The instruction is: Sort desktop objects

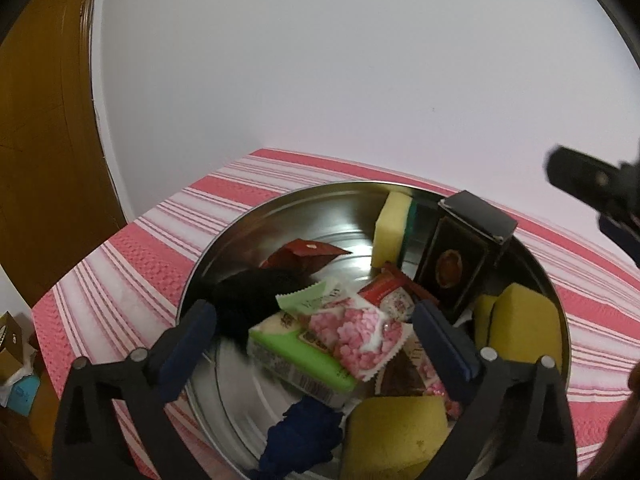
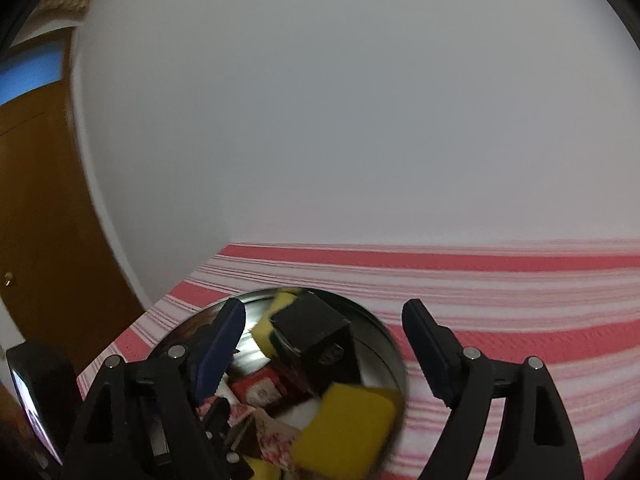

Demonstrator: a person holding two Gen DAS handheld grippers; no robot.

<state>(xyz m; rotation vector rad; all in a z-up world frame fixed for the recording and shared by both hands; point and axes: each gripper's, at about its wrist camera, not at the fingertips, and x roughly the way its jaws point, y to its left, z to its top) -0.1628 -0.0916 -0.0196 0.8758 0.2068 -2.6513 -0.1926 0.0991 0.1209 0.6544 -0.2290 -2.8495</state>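
The right wrist view is smeared by motion, so the things inside the metal bowl (image 2: 376,330) read there only as blurred patches; the bowl's near edge is cut off by the frame in both views. In the left wrist view the bowl sits on the red-and-white striped surface (image 1: 132,256), and a dark blue cloth (image 1: 300,440) at the bowl's near edge is half hidden. Inside the bowl lie a green packet (image 1: 288,356) under a pink-speckled packet (image 1: 360,336), a black box (image 1: 460,256) standing toward the bowl's far right, and yellow sponges (image 1: 524,328). The left tool (image 1: 316,344) hangs released over the bowl, jaws wide, packets between them untouched. The right tool (image 2: 324,344) is also released, nothing pressed between its jaws.
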